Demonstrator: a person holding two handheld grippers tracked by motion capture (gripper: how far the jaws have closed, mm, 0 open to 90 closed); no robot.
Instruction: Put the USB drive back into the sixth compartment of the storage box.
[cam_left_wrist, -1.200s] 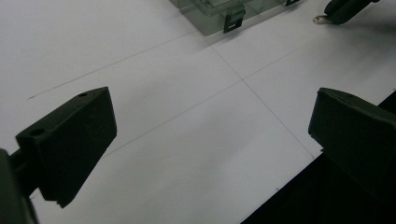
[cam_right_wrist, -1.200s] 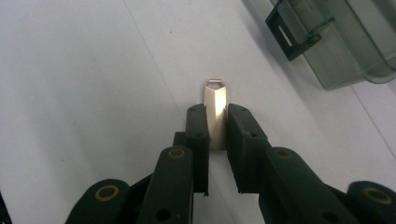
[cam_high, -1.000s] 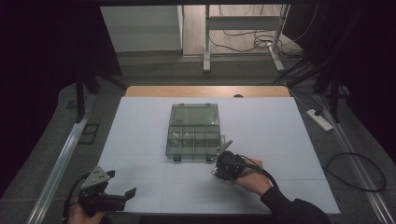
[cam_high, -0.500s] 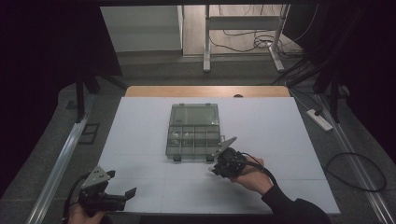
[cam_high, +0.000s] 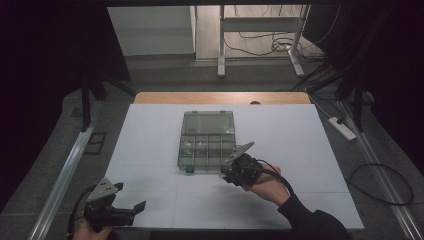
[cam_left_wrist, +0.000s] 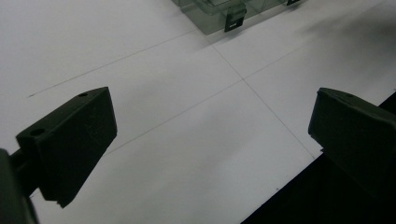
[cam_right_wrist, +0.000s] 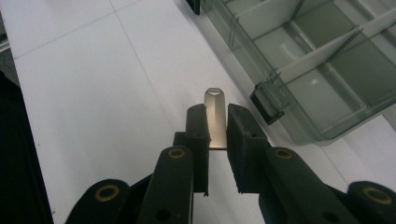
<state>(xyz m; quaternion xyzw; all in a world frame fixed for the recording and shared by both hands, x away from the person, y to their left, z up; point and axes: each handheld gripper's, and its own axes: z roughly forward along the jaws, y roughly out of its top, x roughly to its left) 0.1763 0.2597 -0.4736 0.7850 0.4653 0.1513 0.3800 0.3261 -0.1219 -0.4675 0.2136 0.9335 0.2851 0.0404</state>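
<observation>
Right gripper (cam_right_wrist: 216, 122) is clamped on a small metal bar (cam_right_wrist: 215, 109) just beside the box (cam_right_wrist: 299, 74) – the thin grip could let it slip; left gripper (cam_left_wrist: 210, 140) gapes idle

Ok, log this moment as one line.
right gripper: shut on small metal piece | beside open compartment box | left gripper: open, nothing between jaws, over white table

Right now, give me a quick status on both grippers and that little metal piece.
Right gripper shut on small metal piece, beside open organizer box. Left gripper open, empty, over white table. Nothing in the way.
</observation>
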